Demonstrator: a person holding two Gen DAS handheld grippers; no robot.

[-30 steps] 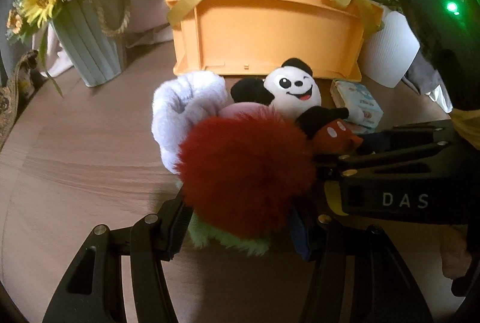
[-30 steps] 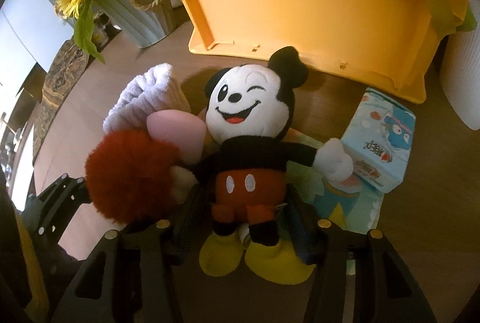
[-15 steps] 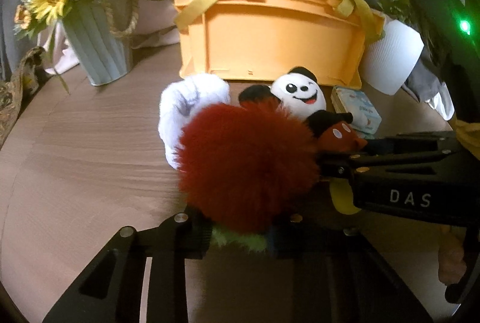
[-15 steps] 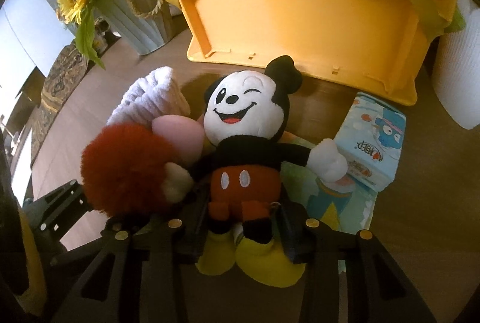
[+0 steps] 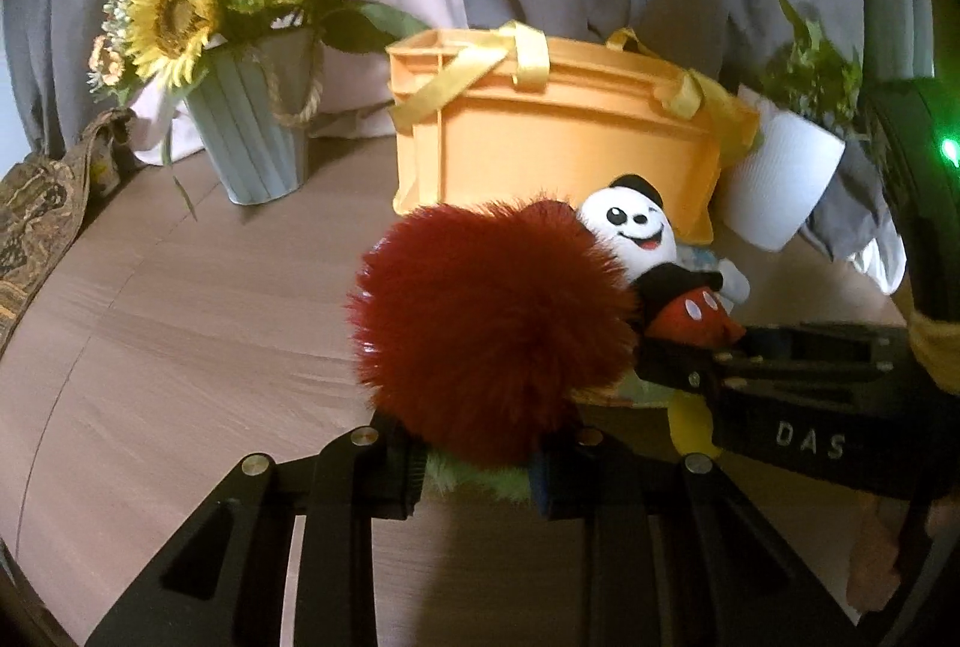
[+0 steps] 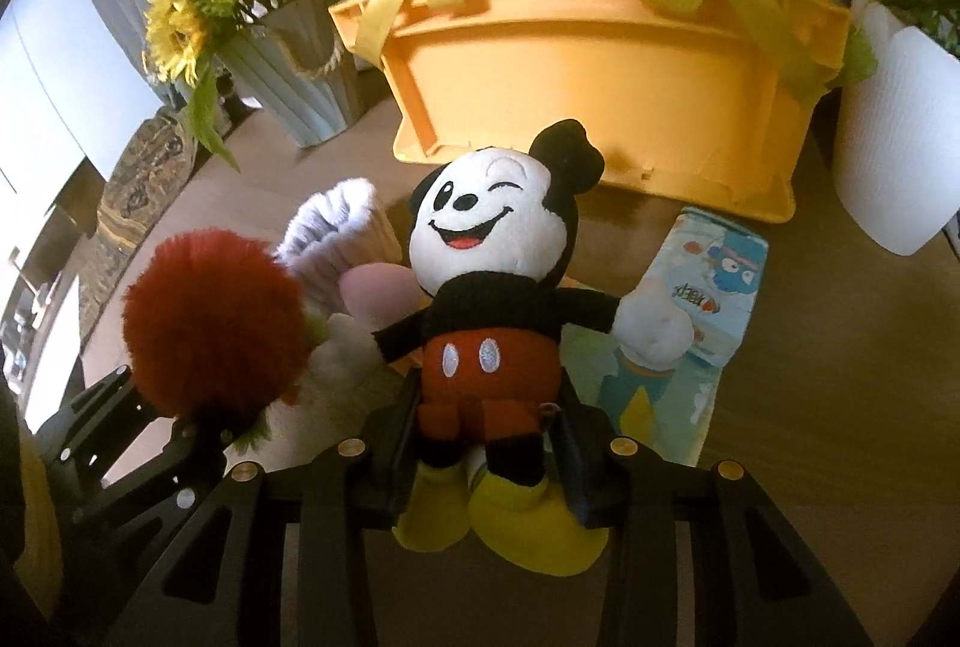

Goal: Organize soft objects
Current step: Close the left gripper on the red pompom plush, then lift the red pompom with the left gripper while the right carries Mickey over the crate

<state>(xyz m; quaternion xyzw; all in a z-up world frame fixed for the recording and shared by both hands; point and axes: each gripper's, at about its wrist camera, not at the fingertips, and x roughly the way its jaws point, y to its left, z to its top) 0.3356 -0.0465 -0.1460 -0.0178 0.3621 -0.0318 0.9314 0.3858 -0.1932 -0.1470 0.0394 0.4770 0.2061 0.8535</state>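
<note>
Soft toys fill the near middle of both views, and we read them from left to right. At far left we see a sunflower vase (image 5: pixel 258 131) standing on the wooden table (image 5: pixel 180 347). Just right of it, at the far side, stands the orange bin (image 5: pixel 558 149) with yellow ribbon handles.

Our left gripper (image 5: pixel 477 473) is clamped on the base of the red pompom (image 5: pixel 492 329), whose green fluffy bottom sits between the two fingers; the red ball rises just beyond the fingertips, in front of the bin.

From the right wrist view we see a lavender knit piece (image 6: pixel 342 233) and a pink soft item (image 6: pixel 378 287) lying between the pompom and the mouse plush (image 6: pixel 498 311).

Our right gripper (image 6: pixel 486 443) has closed on the plush at its red shorts and legs, the yellow feet hanging toward the camera and the head pointing far, toward the bin.

Right of the plush lie a printed cloth (image 6: pixel 654 395) and a tissue pack (image 6: pixel 714 287) on the table, with a white plant pot (image 6: pixel 894 155) at far right.
</note>
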